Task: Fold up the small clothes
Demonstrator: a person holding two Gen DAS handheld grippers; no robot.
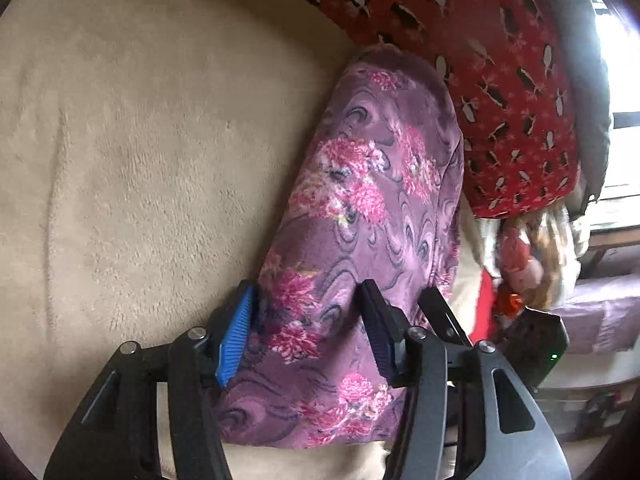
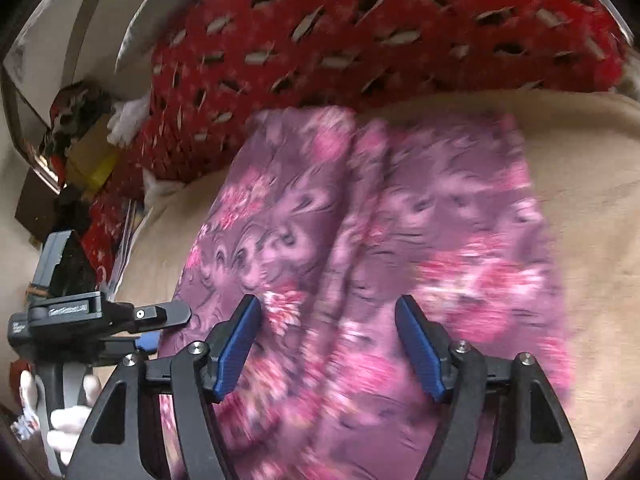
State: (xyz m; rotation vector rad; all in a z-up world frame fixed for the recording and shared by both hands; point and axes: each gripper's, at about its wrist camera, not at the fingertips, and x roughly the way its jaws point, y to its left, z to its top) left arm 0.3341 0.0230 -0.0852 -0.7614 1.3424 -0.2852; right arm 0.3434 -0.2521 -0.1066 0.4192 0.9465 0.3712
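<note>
A purple garment with pink flowers (image 1: 360, 200) lies folded lengthwise on a beige fleece blanket (image 1: 140, 160). My left gripper (image 1: 306, 332) stands open over the garment's near end. Its blue pad is at the cloth's left edge, its dark pad is over the middle, and neither presses on the cloth. In the right wrist view the same garment (image 2: 360, 240) is blurred. My right gripper (image 2: 330, 344) hangs open above it, with cloth showing between the pads but not pinched. A white-gloved hand (image 2: 72, 412) holds the other tool's handle at the lower left.
A red blanket with black and white shapes (image 1: 500, 80) is heaped just behind the garment, and in the right wrist view the red blanket (image 2: 360, 32) fills the top. Boxes and clutter (image 2: 80, 152) sit beyond the bed's edge. Bare beige blanket (image 2: 592, 200) lies to the right.
</note>
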